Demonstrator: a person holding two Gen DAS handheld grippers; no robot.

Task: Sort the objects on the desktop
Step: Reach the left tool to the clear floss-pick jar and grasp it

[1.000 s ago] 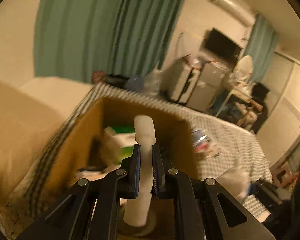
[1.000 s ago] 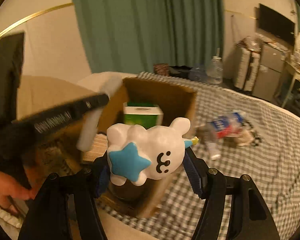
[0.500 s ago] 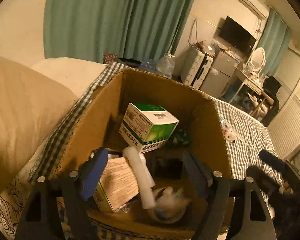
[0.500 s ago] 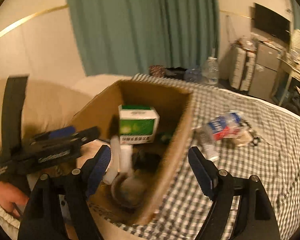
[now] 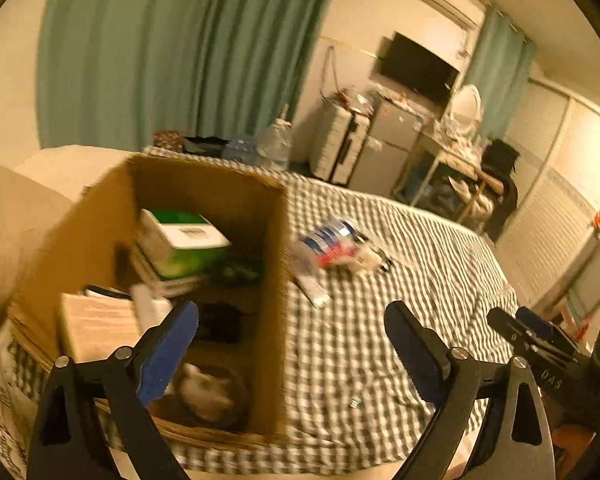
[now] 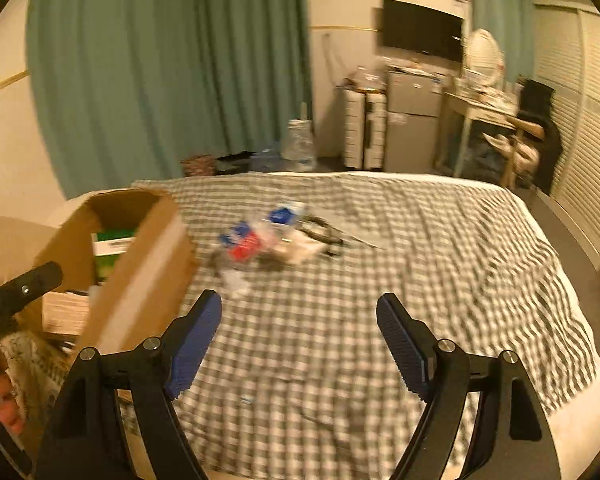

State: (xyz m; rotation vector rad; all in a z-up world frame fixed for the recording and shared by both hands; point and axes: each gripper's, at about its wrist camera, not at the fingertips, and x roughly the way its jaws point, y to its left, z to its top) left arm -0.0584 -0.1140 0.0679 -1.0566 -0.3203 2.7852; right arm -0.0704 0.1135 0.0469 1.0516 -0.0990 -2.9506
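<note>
A bed spread with a grey-and-white checked cloth point(image 6: 400, 280) fills the scene, and on its left part stands an open brown cardboard box point(image 5: 204, 184), already holding a green-and-white carton point(image 5: 180, 244), a pale printed packet point(image 5: 96, 324) and a white soft toy point(image 5: 208, 392) at its near end. To the right of the box, on the open cloth, lies what is left to sort: a loose heap of small packets and wrappers in blue, red and clear plastic point(image 6: 268, 240), with some dark thin thing tangled at its right side; blur hides what each piece is.

The right gripper point(image 6: 300, 344) has its blue-padded fingers point(image 6: 196, 340) spread wide with nothing between them. The heap lies straight ahead of it, further off and a touch to the left of its midline, and stretches mostly left to right across the cloth. The left gripper point(image 5: 292, 348) is opening, also empty; it straddles the box's right wall, its left finger over the box, and the heap point(image 5: 336, 244) lies ahead, slightly to the right.

Judged from this, the right hand has the clearer, straighter line to the heap; reaching forward and down would bring the fingers across its short side.
</note>
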